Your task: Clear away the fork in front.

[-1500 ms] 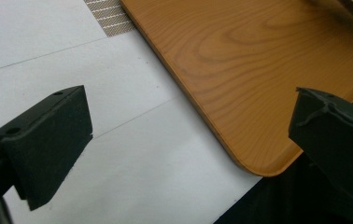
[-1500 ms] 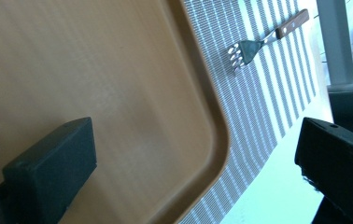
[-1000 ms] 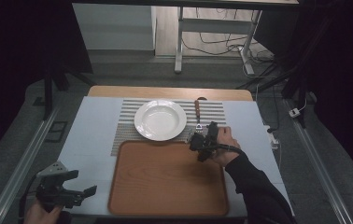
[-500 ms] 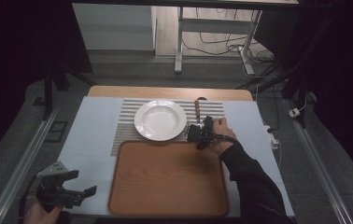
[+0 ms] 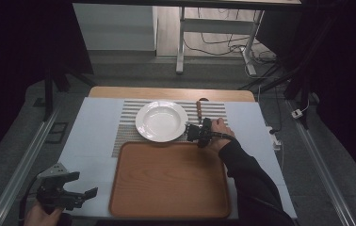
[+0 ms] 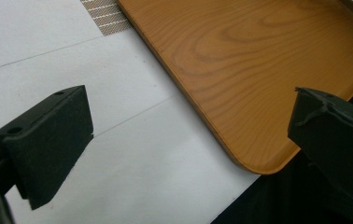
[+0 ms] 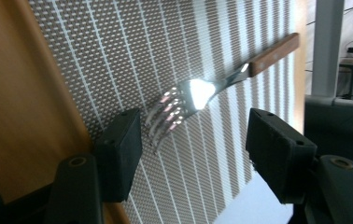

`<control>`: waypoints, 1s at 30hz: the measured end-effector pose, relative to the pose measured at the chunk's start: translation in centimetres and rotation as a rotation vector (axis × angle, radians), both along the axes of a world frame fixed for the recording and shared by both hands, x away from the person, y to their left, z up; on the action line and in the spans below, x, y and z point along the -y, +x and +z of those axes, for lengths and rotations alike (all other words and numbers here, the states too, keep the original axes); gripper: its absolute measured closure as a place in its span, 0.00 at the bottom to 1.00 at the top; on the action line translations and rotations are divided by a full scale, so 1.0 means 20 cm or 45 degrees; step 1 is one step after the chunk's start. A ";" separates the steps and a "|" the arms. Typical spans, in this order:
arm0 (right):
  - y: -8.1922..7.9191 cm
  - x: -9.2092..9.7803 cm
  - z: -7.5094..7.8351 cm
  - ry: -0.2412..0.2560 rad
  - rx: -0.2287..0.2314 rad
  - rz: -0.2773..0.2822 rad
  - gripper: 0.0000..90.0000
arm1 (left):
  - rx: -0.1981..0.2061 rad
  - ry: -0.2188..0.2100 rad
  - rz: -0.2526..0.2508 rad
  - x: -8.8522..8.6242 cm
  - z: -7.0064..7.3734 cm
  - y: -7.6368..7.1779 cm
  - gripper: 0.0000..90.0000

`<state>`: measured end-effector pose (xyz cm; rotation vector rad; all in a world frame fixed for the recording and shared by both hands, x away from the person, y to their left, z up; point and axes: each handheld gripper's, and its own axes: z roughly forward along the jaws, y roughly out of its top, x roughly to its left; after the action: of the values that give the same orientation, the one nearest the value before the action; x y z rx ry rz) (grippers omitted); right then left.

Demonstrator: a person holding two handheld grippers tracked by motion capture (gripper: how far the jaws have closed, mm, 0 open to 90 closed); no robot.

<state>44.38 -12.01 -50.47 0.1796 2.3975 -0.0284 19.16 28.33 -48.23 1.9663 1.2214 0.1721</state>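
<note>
So the right tool (image 5: 196, 133) is down low over the striped placemat (image 5: 129, 127), jaws spread wide with nothing between them yet, and it's lined up on the fork (image 7: 198, 100), which makes sense if the fork is what's getting picked up. In the right gripper view the tines sit just ahead of the gap between the two black pads, closer to the left one, and the wooden handle runs off away from the camera, so the tool is coming in at the tine end, not the handle. The fork lies flat on the placemat, just right of the white plate (image 5: 162, 121) and apart from it, with the wooden tray (image 5: 169, 179) on the near side, probably where stuff ends up. The left tool (image 5: 65, 192) is parked way off at the near left corner of the worktop (image 5: 91, 141), jaws also let go and wide apart, hovering over bare white surface beside the tray's rounded corner (image 6: 254, 165), I'd guess just to stay out of the way. Compared to a second ago, the right hand has slid forward and a bit left, from near the tray's far edge up onto the placemat toward the fork. The left tool, plate and tray look unchanged.
</note>
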 end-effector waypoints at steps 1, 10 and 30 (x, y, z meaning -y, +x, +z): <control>0.00 0.00 -0.01 -0.001 -0.004 -0.008 0.43 | 0.000 0.000 0.000 0.00 0.00 0.00 0.00; 0.02 0.00 -0.06 -0.036 0.038 0.067 0.66 | 0.001 0.002 -0.003 0.00 0.00 0.00 0.00; -0.07 0.02 0.00 -0.061 0.211 0.100 1.00 | 0.003 0.001 -0.007 0.00 0.00 0.00 0.00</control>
<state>42.91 -12.44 -50.41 0.0631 2.2347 -0.0334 19.13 28.27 -48.20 1.9693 1.2148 0.1722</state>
